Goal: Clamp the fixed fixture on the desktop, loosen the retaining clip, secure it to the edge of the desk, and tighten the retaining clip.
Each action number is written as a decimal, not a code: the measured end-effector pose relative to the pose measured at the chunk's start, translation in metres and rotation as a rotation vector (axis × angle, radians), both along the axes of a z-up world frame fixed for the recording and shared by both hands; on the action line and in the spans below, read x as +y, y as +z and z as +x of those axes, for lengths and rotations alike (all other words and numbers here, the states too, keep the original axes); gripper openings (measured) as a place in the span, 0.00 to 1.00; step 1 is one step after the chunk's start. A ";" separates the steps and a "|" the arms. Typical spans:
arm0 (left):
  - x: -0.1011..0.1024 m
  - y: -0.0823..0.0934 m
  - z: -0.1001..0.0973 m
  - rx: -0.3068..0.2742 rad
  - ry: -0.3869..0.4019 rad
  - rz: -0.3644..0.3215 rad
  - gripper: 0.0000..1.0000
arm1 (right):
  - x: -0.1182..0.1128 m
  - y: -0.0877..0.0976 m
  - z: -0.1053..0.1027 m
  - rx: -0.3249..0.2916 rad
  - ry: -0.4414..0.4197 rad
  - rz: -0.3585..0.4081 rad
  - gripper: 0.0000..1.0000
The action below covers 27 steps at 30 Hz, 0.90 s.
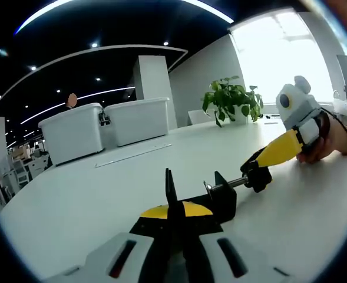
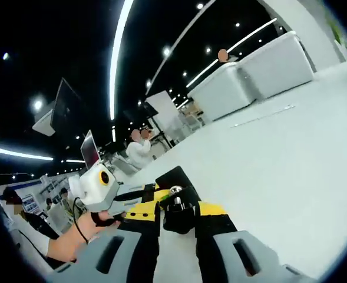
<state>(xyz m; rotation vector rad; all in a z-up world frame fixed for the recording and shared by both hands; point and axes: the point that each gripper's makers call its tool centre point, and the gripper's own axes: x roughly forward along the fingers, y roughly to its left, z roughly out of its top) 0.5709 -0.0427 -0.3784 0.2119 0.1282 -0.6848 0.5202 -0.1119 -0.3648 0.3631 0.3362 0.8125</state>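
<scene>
While the left gripper [image 1: 174,236] pins the clamp [image 1: 211,197] by its black frame, fingers clenched on it right at their tips, the screw runs off to the right of those fingers, low over the white bench [image 1: 102,194]. At its far end the right gripper [image 1: 261,168] has its fingers closed on the screw's knob [image 1: 257,175]. From the right gripper view the knob [image 2: 178,209] sits dead centre between the fingers, screw pointing straight ahead. So the turning looks like the right gripper's job, the left's to hold steady.
</scene>
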 end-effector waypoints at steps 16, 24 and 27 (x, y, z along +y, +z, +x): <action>-0.001 -0.001 -0.002 -0.003 0.002 0.001 0.05 | 0.019 0.007 -0.014 -0.677 0.075 -0.628 0.20; -0.001 -0.001 -0.003 -0.004 0.002 0.001 0.05 | 0.016 0.007 -0.008 -0.567 0.068 -0.521 0.32; -0.001 -0.001 -0.003 -0.003 0.002 0.002 0.05 | 0.014 0.015 -0.005 -0.352 0.036 -0.245 0.38</action>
